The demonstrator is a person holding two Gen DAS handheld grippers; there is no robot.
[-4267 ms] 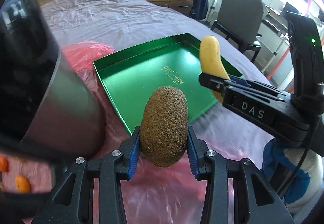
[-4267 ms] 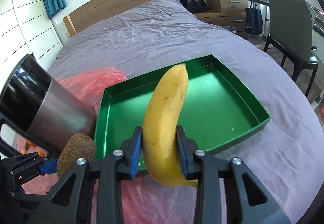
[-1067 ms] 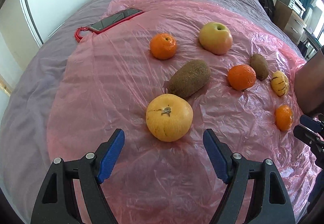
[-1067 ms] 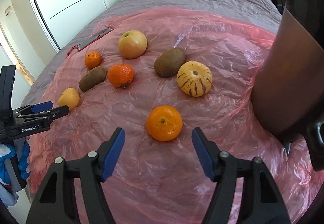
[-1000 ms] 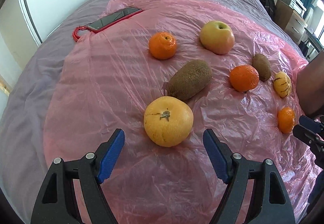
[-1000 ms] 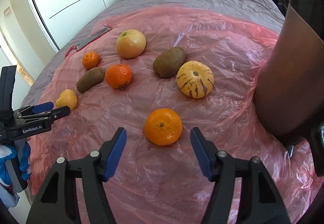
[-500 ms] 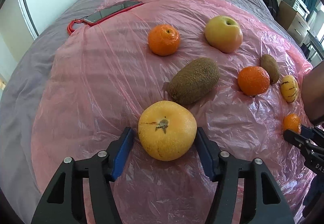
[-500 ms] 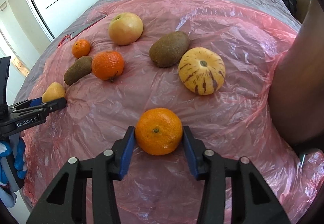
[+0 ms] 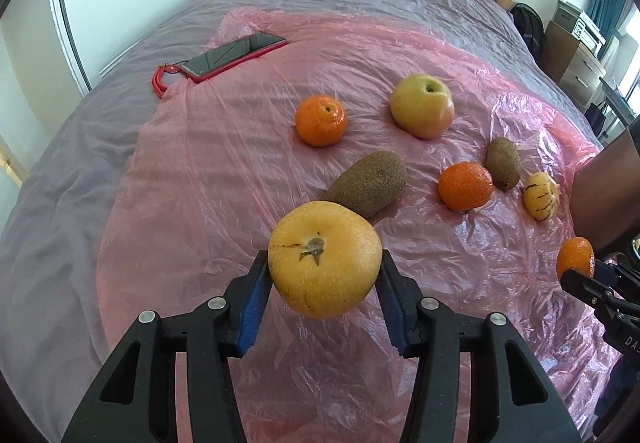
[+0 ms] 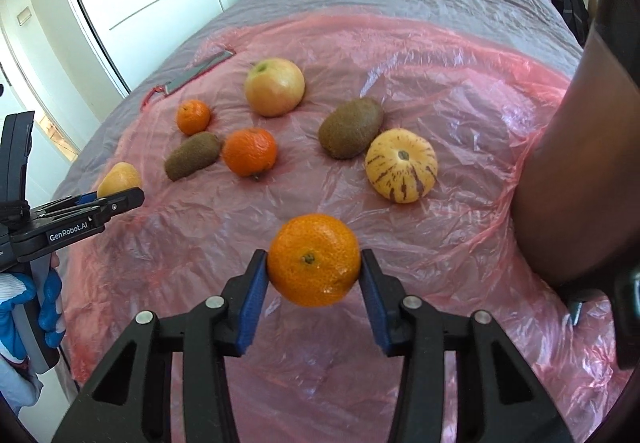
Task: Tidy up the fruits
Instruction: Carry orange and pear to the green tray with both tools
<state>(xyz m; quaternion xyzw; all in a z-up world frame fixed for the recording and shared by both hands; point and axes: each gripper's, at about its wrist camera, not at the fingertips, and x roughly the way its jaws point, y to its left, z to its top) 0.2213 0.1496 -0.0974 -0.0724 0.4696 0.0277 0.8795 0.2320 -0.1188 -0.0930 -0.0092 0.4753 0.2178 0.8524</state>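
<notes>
Fruit is now off the sheet on both sides, where a second ago both grippers stood spread over it. At lower centre of the left wrist view, the left gripper pinches a yellow-orange round fruit between its blue pads, and its jaws are closing the last little way onto it; the fruit's stalk end faces the camera and it looks clear of the pink plastic sheet. Above and right of it in that frame a long kiwi lies on the sheet, with a small mandarin and an apple further up, then a second mandarin, a second kiwi and a striped yellow fruit toward the right edge. A phone in a red case sits at upper left.

In the right wrist view, the right gripper at lower centre holds a mandarin squeezed between its pads, also apparently lifted off the sheet. At that frame's left edge the left gripper shows again, held by a blue-gloved hand.

With both grips made, the pick step seems done and the carry comes next. No tray or bin shows in either view, so the destination cannot be told from here. Six fruits remain on the sheet.
</notes>
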